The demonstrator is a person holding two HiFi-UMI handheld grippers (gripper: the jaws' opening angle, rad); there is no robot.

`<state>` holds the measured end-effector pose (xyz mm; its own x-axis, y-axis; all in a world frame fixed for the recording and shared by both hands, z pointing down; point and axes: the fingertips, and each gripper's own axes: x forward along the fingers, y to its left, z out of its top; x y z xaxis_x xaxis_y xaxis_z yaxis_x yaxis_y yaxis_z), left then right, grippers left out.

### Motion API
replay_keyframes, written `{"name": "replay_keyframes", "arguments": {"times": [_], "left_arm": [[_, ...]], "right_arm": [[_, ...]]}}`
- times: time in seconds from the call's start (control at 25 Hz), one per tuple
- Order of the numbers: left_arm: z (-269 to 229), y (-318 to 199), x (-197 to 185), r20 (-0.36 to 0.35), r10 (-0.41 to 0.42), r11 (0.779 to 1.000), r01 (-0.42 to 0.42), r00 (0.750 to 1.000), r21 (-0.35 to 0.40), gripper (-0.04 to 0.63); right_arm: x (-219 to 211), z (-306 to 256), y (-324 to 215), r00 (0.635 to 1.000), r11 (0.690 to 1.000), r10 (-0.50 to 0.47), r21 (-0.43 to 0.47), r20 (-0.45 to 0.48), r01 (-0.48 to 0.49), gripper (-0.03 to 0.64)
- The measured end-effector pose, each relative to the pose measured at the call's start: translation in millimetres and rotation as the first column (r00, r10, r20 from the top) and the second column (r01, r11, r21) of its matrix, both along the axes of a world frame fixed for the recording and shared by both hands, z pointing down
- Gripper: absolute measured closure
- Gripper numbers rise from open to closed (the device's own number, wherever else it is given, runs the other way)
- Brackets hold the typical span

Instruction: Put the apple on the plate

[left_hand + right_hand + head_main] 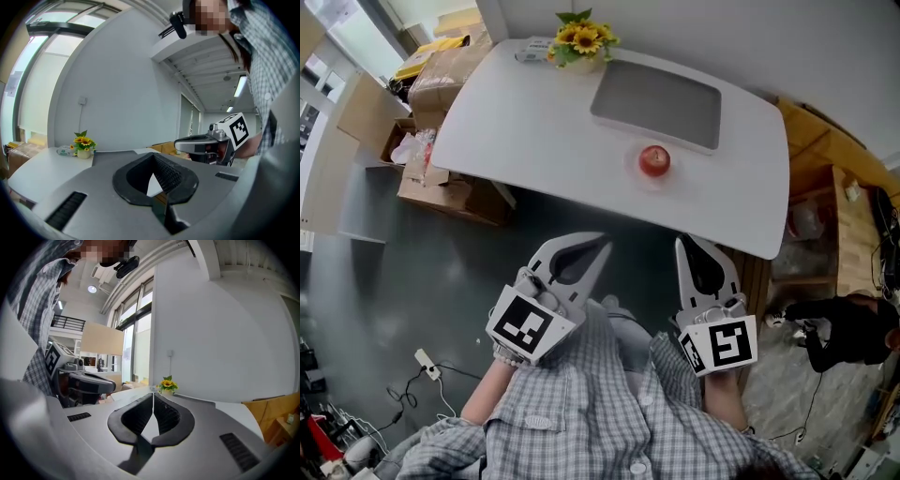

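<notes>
Left gripper (602, 242): jaws closed together, holding nothing. Right gripper (682, 242): same. Both off surface (534, 122), before front edge. Apple (654, 160) near front edge, just before grey tray (656, 98).

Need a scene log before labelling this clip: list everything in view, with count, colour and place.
white round-cornered table: one, white, middle of the head view
round red apple: one, red, on the table, on the near side of the tray
flat grey rectangular tray: one, grey, far side of the table
potted yellow sunflowers: one bunch, yellow and green, far table edge
brown cardboard boxes: several, brown, floor left of the table
light wooden cabinet: one, light brown, right of the table
white power strip: one, white, grey floor at lower left
left gripper: one, grey, shut and empty, short of the table
right gripper: one, grey, shut and empty, beside the left
</notes>
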<state>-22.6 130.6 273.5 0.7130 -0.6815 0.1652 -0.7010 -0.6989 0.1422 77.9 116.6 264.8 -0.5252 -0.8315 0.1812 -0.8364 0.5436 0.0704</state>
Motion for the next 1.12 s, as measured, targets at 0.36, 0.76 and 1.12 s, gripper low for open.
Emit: {"name": "replay_keyframes", "arguments": {"times": [0.36,0.76,1.12], "left_arm": [[14,-38,5,0.027,0.051,0.998,-0.05,0.998,-0.039,0.594],[21,-108,9,0.03,0.163,0.985,-0.161,0.986,-0.066,0.595],[43,-160,-4,0.054,0.238,0.964,-0.229,0.97,-0.137,0.594]], "right_arm": [[10,16,-31,0.999,0.998,0.051,-0.038,-0.007,-0.051,0.594],[11,18,-89,0.99,0.989,0.139,-0.045,-0.039,-0.14,0.594],[15,29,-138,0.96,0.954,0.276,-0.107,-0.051,-0.28,0.594]]}}
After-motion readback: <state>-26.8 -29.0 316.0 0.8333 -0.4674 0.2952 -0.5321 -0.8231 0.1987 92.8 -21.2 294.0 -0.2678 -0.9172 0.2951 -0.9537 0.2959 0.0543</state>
